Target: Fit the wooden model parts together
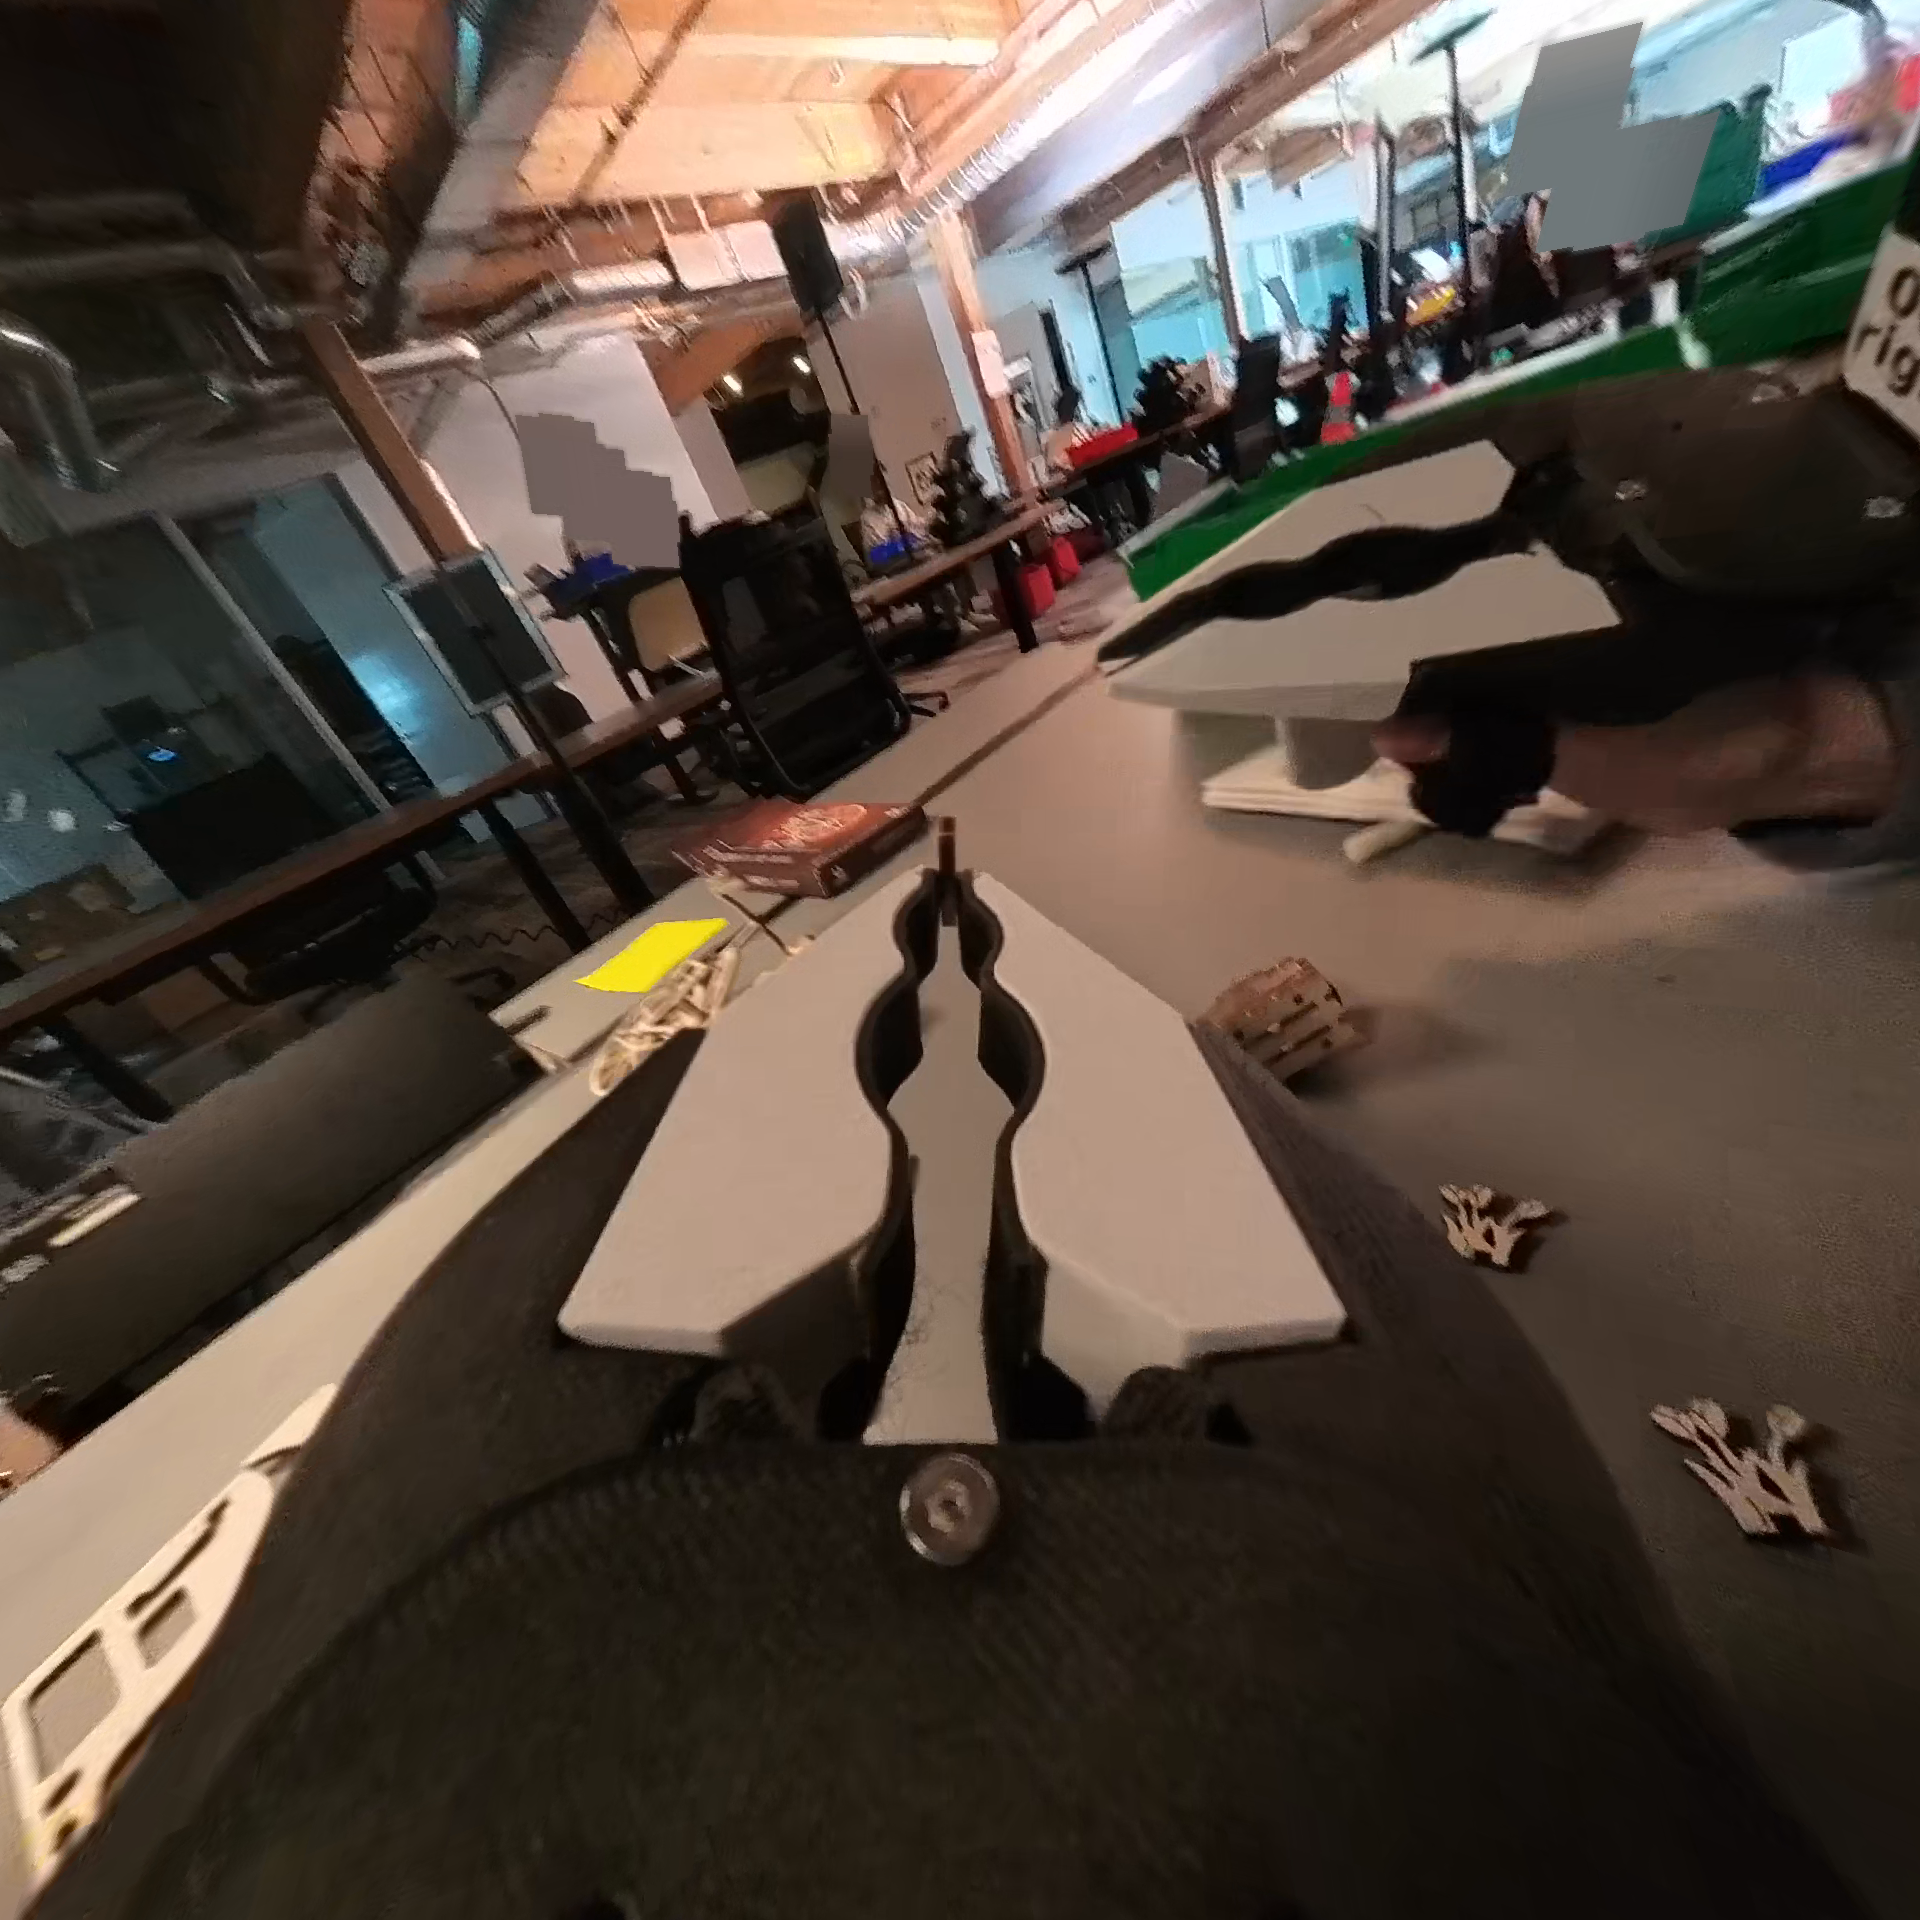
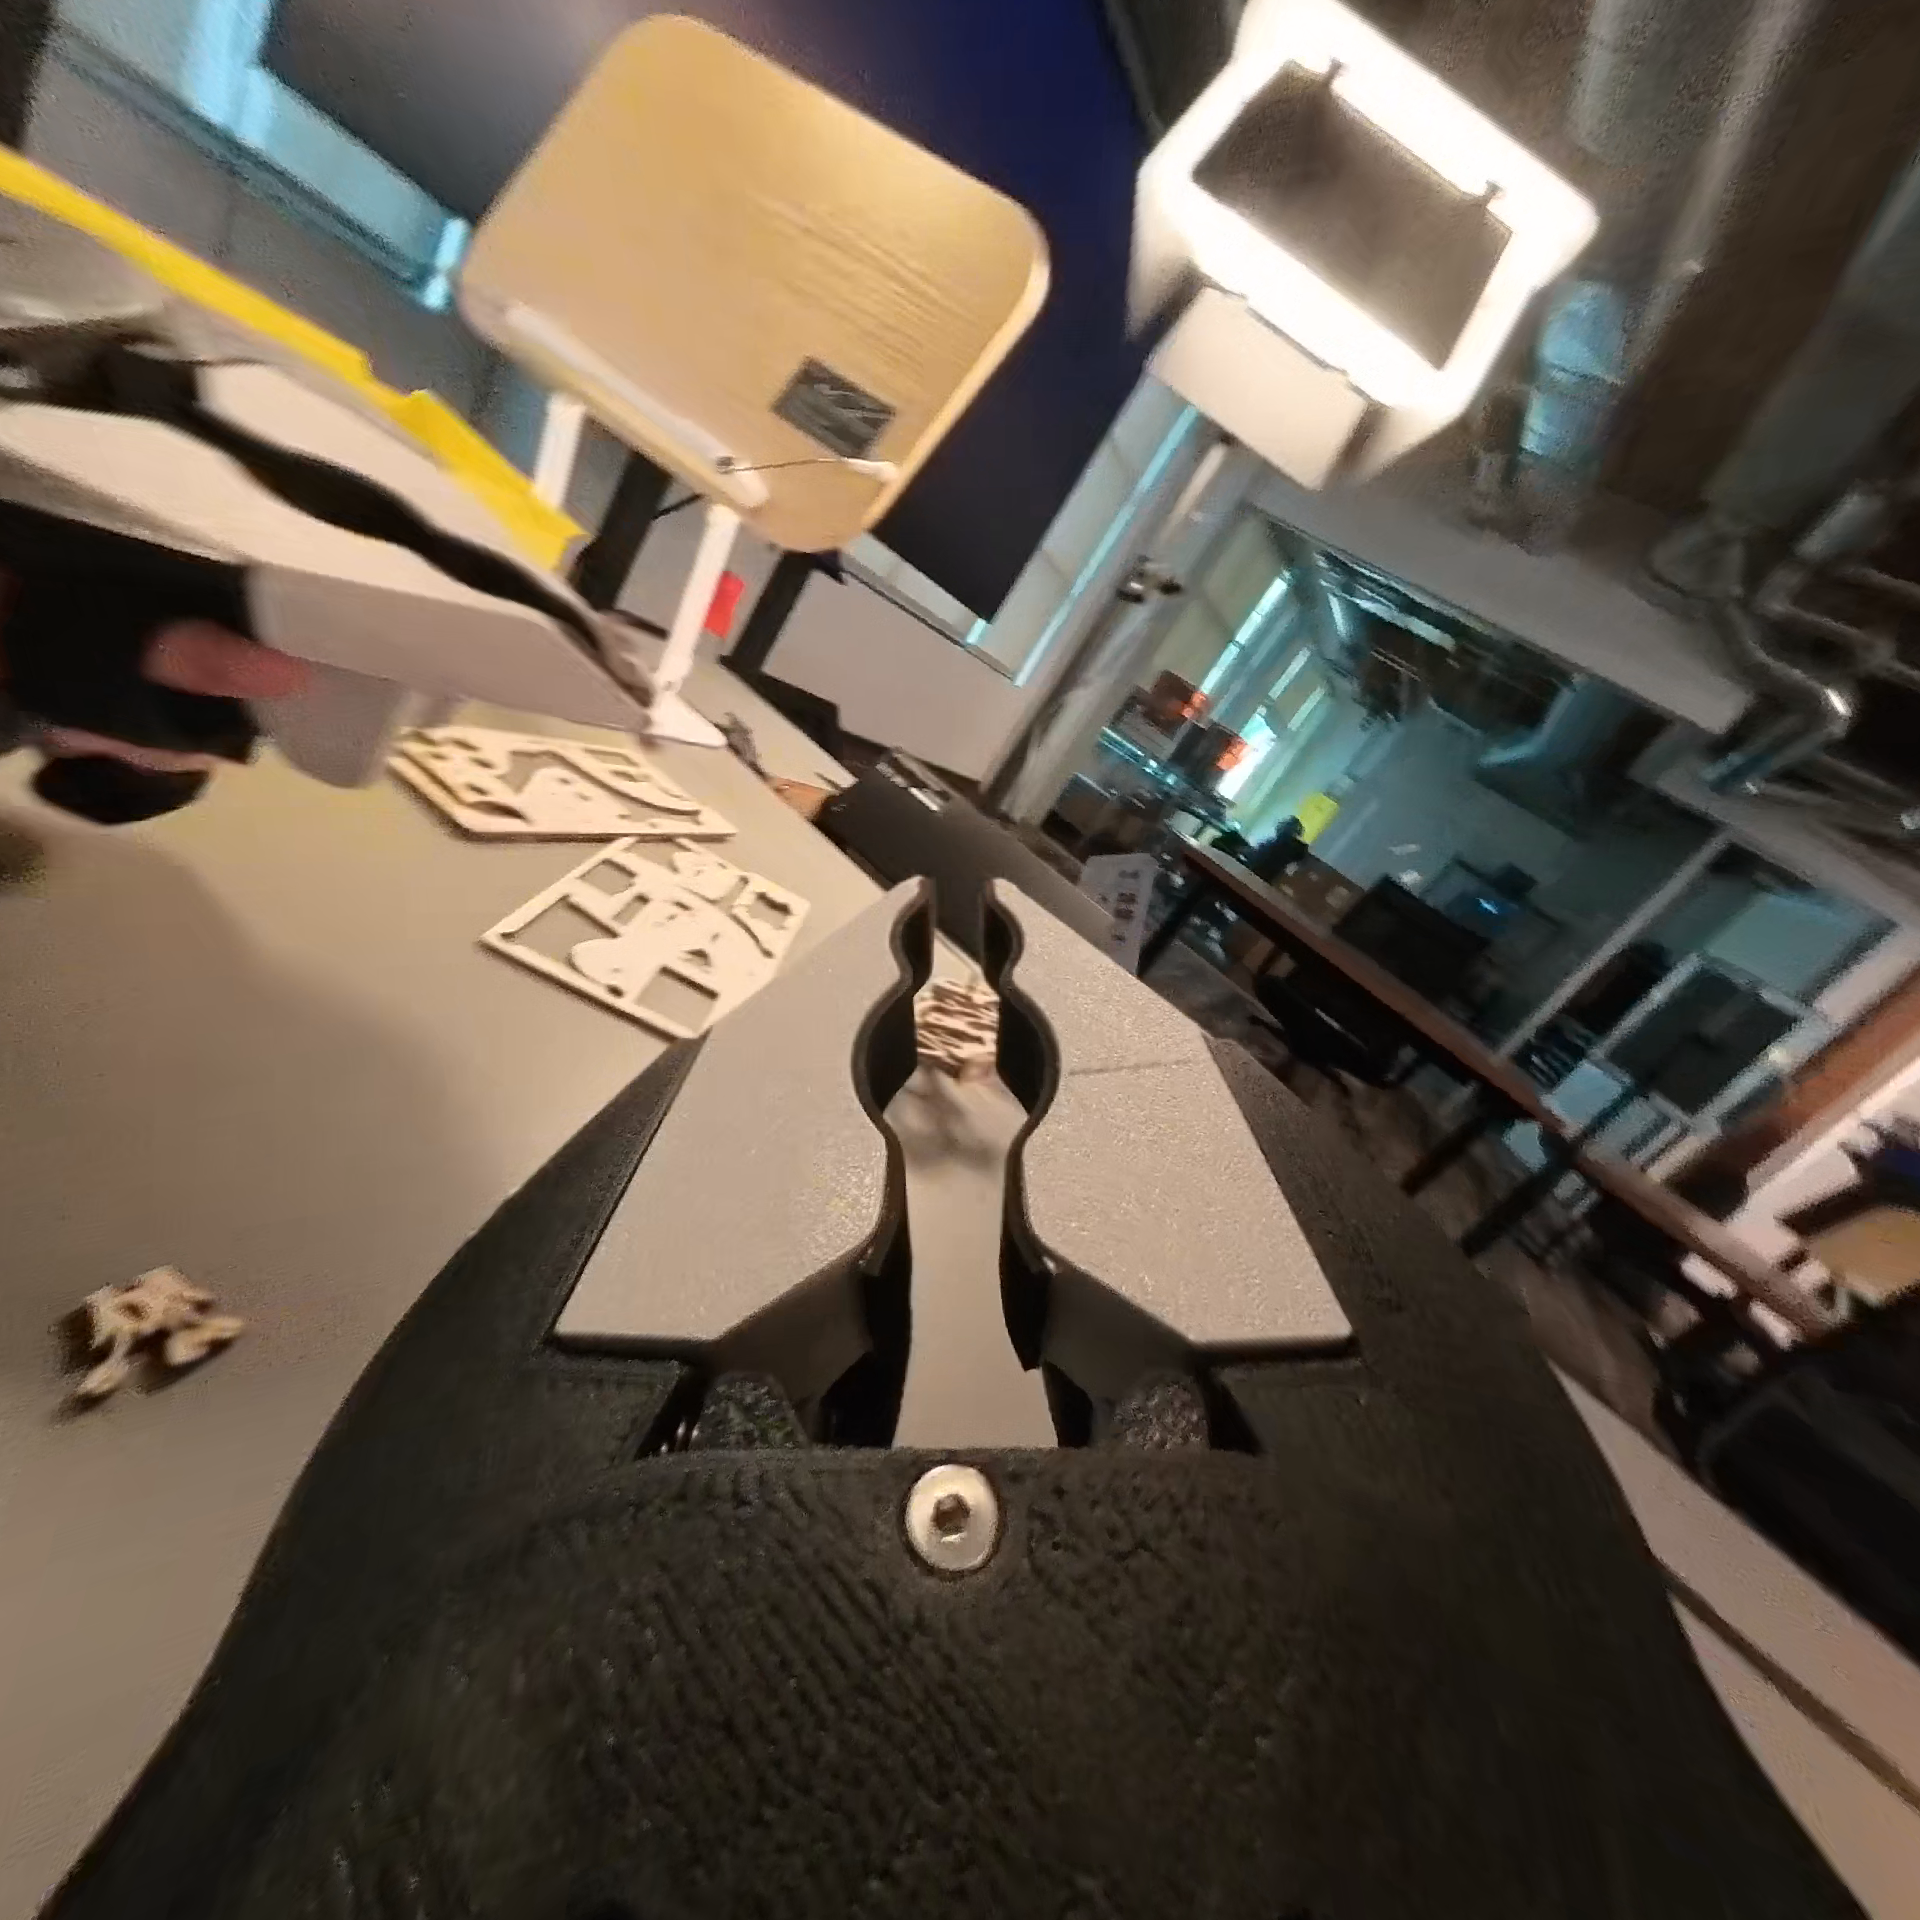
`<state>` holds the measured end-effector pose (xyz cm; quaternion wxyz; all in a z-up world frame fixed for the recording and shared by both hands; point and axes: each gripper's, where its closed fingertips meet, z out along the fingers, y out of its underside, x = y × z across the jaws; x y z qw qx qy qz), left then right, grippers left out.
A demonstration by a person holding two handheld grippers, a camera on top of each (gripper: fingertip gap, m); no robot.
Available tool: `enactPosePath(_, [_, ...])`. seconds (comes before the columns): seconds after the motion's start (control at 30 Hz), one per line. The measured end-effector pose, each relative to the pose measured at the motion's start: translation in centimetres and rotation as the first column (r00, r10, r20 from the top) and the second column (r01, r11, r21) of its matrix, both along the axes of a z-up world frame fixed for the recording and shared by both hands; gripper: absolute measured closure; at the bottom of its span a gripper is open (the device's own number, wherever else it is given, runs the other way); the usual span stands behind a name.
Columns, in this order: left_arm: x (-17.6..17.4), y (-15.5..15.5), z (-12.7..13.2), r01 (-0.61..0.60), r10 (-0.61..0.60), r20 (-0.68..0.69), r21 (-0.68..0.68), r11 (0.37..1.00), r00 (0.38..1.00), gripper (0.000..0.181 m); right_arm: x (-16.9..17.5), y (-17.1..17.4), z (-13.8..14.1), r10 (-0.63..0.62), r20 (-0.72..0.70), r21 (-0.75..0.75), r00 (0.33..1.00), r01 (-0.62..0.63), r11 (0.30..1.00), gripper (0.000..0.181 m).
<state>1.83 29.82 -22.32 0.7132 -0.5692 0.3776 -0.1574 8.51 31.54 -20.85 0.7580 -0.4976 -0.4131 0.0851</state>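
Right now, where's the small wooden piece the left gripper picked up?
In the left wrist view, the thin wooden piece is pinched upright at the tips of the left gripper, held above the grey table, just in front of the brown box.

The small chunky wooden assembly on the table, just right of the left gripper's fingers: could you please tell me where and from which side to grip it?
Probably across two opposite side faces of the wooden assembly, coming down from above. It stands proud of the table, so its sides give the fingers something to close on, unlike the flat parts nearby. Finer detail is blurred.
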Motion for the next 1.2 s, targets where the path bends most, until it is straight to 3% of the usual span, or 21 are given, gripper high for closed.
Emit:
enactPosePath(0.13, [-3.7,0.4,3.8,-0.145,0.127,0.212,0.075,0.986,0.969,0.18,3.6,2.2,1.0,-0.061,-0.106,-0.156,0.992,0.044,0.987,0.162])
enactPosePath(0.27, [-9.6,1.7,5.7,-0.241,0.241,0.496,-0.065,0.968,0.834,0.181,6.6,4.7,-0.9,-0.153,-0.065,-0.364,0.986,0.12,0.924,0.15])
enactPosePath(0.37, [-12.1,2.2,6.0,-0.228,0.258,0.594,-0.128,0.965,0.762,0.181,4.7,3.1,-4.2,0.047,-0.029,-0.618,0.998,-0.055,0.784,0.146])
enactPosePath(0.47, [-12.7,2.4,6.0,-0.202,0.251,0.636,-0.151,0.968,0.73,0.181,3.0,0.9,-6.6,0.195,0.059,-0.706,0.979,-0.097,0.701,0.144])
enactPosePath(0.57, [-11.9,2.4,5.8,-0.176,0.233,0.619,-0.153,0.972,0.75,0.181,1.8,-1.3,-8.5,0.307,0.172,-0.741,0.936,-0.083,0.666,0.142])
enactPosePath(0.7, [-9.9,2.0,5.6,-0.138,0.189,0.564,-0.132,0.982,0.804,0.181,0.5,-3.2,-9.0,0.391,0.187,-0.765,0.901,-0.116,0.634,0.148])
enactPosePath(0.93, [-5.5,0.8,4.8,-0.066,0.086,0.391,-0.063,0.996,0.916,0.181,0.4,-2.8,-10.6,0.341,0.308,-0.746,0.888,0.003,0.666,0.176])
enactPosePath(1.03, [-3.7,0.0,4.5,-0.007,0.017,0.319,-0.033,0.999,0.948,0.18,0.3,-3.6,-10.6,0.399,0.294,-0.756,0.869,-0.044,0.653,0.177])
enactPosePath(1.1, [-2.2,-1.0,4.3,0.081,-0.072,0.289,-0.021,0.996,0.955,0.18,-0.2,-5.3,-10.1,0.504,0.269,-0.749,0.821,-0.151,0.645,0.177])
enactPosePath(1.2, [-0.3,-3.2,4.6,0.255,-0.242,0.306,-0.005,0.967,0.921,0.18,-0.5,-7.1,-10.2,0.601,0.263,-0.747,0.754,-0.236,0.622,0.177])
